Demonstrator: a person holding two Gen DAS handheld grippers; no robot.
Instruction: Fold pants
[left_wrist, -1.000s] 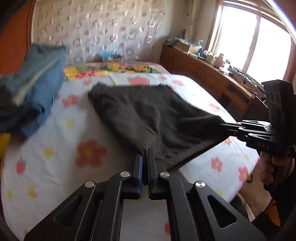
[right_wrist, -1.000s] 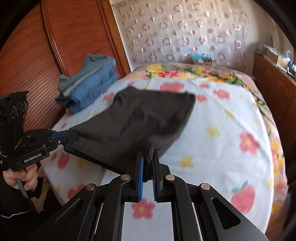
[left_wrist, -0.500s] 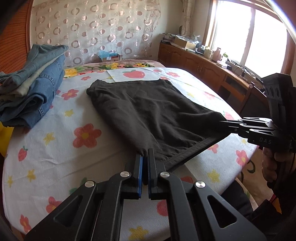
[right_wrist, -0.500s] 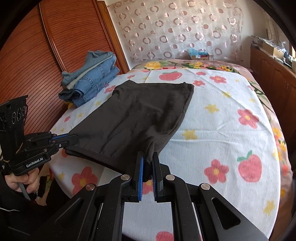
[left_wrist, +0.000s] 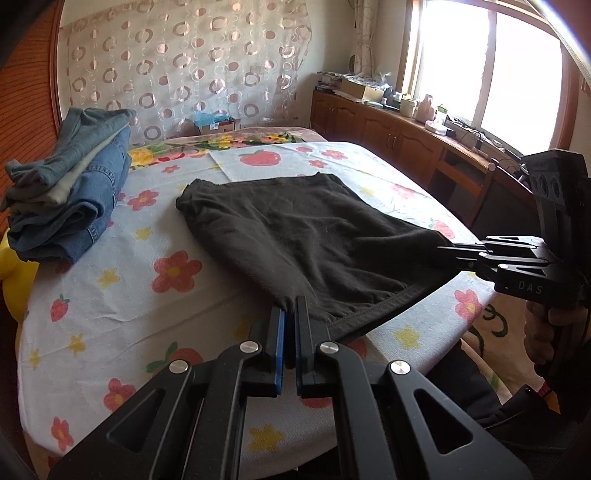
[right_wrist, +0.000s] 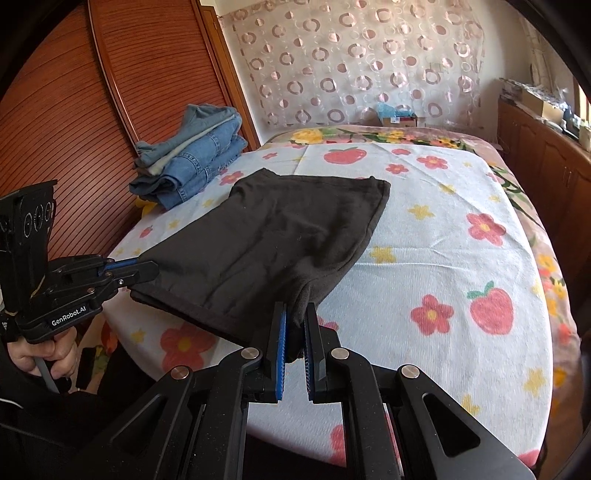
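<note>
Black pants (left_wrist: 295, 236): spread over the flowered sheet (left_wrist: 110, 280) ahead of both grippers, far end lying flat, near edge lifted clear of the sheet and stretched between the two grips.

Progress, judged: pants appear already doubled, one leg on the other, giving a short wide panel; no crosswise fold yet. Remaining: carry the held edge forward onto the far end, release, smooth.

Left to right:
- Stack of folded jeans (left_wrist: 70, 199): ahead and to the left of the left gripper, near the wooden panel; well apart from the pants. Probable destination for the finished piece.
- Left gripper (left_wrist: 290, 312): jaws clamped on the near left corner of the pants; cloth bunches at the pads.
- Right gripper (right_wrist: 294, 321): jaws pinched on the near right corner, a thick wad of cloth between the blue pads.
- Hand (left_wrist: 554, 321) on the right gripper's handle, at the bed's near edge.
- Cardboard box (left_wrist: 218, 123): far ahead, beyond the bed, by the curtain.
- Wooden cabinet (left_wrist: 406, 144): along the right under the window, cluttered top.

Obstructions: none on the sheet ahead of the pants; fold path open. Risk, judged: uneven pull skews the hem.
</note>
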